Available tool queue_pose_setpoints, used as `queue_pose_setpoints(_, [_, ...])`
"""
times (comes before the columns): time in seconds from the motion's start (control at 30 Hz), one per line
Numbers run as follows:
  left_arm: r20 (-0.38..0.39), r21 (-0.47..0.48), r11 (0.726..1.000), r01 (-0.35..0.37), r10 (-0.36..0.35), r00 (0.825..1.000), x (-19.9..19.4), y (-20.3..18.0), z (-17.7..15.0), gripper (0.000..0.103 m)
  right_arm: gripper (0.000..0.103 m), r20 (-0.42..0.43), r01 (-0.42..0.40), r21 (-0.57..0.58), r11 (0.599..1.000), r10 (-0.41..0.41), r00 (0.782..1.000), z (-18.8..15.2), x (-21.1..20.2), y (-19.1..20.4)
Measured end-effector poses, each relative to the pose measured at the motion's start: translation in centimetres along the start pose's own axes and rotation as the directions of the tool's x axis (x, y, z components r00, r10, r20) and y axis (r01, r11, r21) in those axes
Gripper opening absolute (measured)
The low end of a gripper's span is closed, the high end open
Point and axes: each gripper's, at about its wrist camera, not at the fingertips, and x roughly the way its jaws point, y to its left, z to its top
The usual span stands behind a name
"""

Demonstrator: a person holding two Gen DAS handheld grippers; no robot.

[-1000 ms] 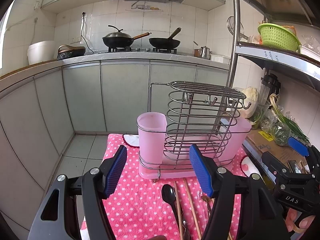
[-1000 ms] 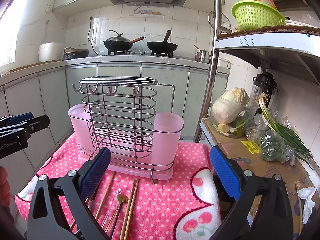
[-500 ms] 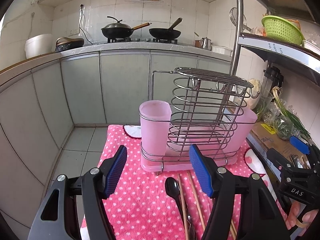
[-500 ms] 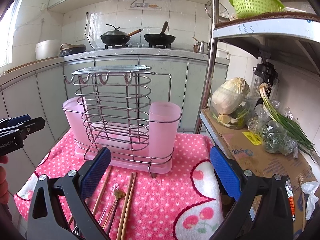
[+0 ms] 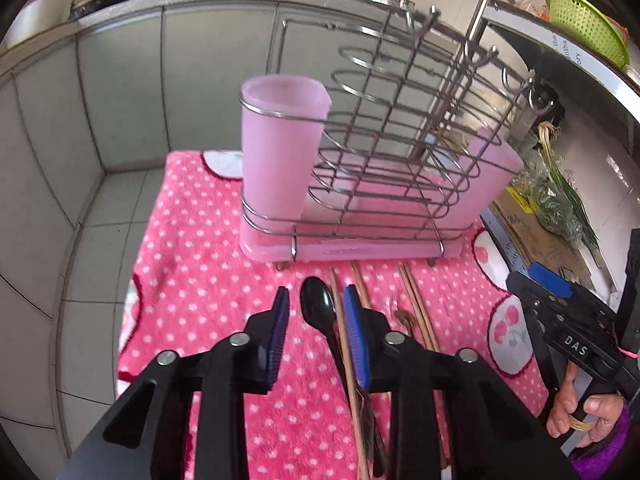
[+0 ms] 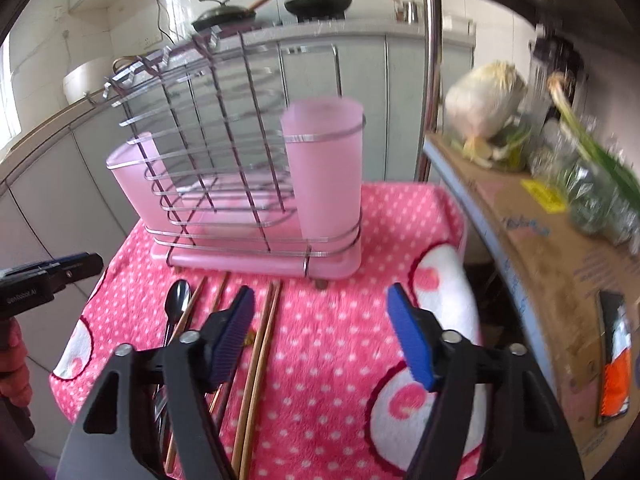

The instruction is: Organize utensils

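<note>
A wire rack (image 5: 400, 140) with two pink cups (image 5: 280, 148) stands on a pink dotted cloth (image 5: 200, 280); it also shows in the right wrist view (image 6: 224, 168). In front of it lie a dark spoon (image 5: 318, 308) and several wooden chopsticks (image 5: 412, 304). My left gripper (image 5: 316, 332) is low over the cloth, jaws narrowed but apart, straddling the spoon's bowl and neck. My right gripper (image 6: 320, 332) is open and empty above the cloth, with chopsticks (image 6: 260, 344) and the spoon (image 6: 176, 304) at its left finger.
A shelf at the right holds a cardboard sheet (image 6: 560, 248), cabbage (image 6: 484, 100) and green onions (image 6: 592, 168). The cloth's left edge drops to a tiled floor (image 5: 100, 240). Grey cabinets (image 5: 120, 80) and a stove with pans (image 6: 224, 16) stand behind.
Both grippers have tilted down and moved closer to the cloth. My left gripper's jaws have narrowed around the spoon. The right gripper's jaws have also narrowed somewhat.
</note>
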Motion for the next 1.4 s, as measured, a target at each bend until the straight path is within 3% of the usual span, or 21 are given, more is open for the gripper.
queue_pose_setpoints(0.1, [-0.086,-0.004,0.998,0.057,-0.057,0.995,1.9,-0.6,0.2,0.018,0.050,-0.046,-0.021,0.036,0.999,0.023,0.999,-0.5,1.0,-0.8])
queue_pose_setpoints(0.23, [-0.218,-0.016,0.997,0.079,-0.081,0.972,5.5,-1.3,0.6,0.015,0.049,-0.065,-0.031,0.041,0.999,0.034,0.997,-0.9,1.7,-1.0])
queue_pose_setpoints(0.4, [-0.335,-0.013,1.000,0.017,-0.020,0.942,9.5,-1.6,0.5,0.014,0.049,-0.076,-0.044,0.046,0.998,0.048,0.996,-1.0,2.5,-1.2])
queue_pose_setpoints(0.5, [-0.361,0.001,1.000,-0.025,0.024,0.932,10.7,-1.8,0.4,0.014,0.049,-0.087,-0.055,0.057,0.997,0.060,0.994,-1.2,3.0,-1.5])
queue_pose_setpoints(0.73, [-0.358,0.072,0.995,-0.069,0.090,0.929,12.2,-2.7,-0.2,0.018,0.049,-0.121,-0.091,0.068,0.994,0.098,0.988,-1.6,4.1,-1.7])
queue_pose_setpoints(0.8, [-0.349,0.092,0.994,-0.067,0.095,0.932,12.3,-3.2,-0.1,0.014,0.049,-0.140,-0.108,0.082,0.991,0.119,0.983,-1.7,4.6,-1.7])
queue_pose_setpoints(0.87, [-0.343,0.081,0.995,-0.054,0.079,0.936,12.3,-3.3,-0.1,0.007,0.049,-0.156,-0.120,0.089,0.989,0.133,0.979,-1.8,4.9,-1.6])
queue_pose_setpoints(1.0, [-0.323,0.035,0.999,-0.002,0.013,0.946,11.1,-3.1,0.1,0.006,0.049,-0.201,-0.132,0.087,0.987,0.147,0.968,-1.9,5.7,-1.2])
queue_pose_setpoints(1.2, [-0.273,-0.037,0.996,0.075,-0.082,0.958,8.2,-1.9,-0.3,0.005,0.019,-0.304,-0.134,0.069,0.989,0.148,0.941,-1.5,8.4,0.6])
queue_pose_setpoints(1.4, [-0.218,-0.090,0.994,0.063,-0.081,0.973,6.0,1.1,-0.8,0.006,0.017,-0.353,-0.094,0.032,0.995,0.099,0.930,-1.0,10.6,2.4])
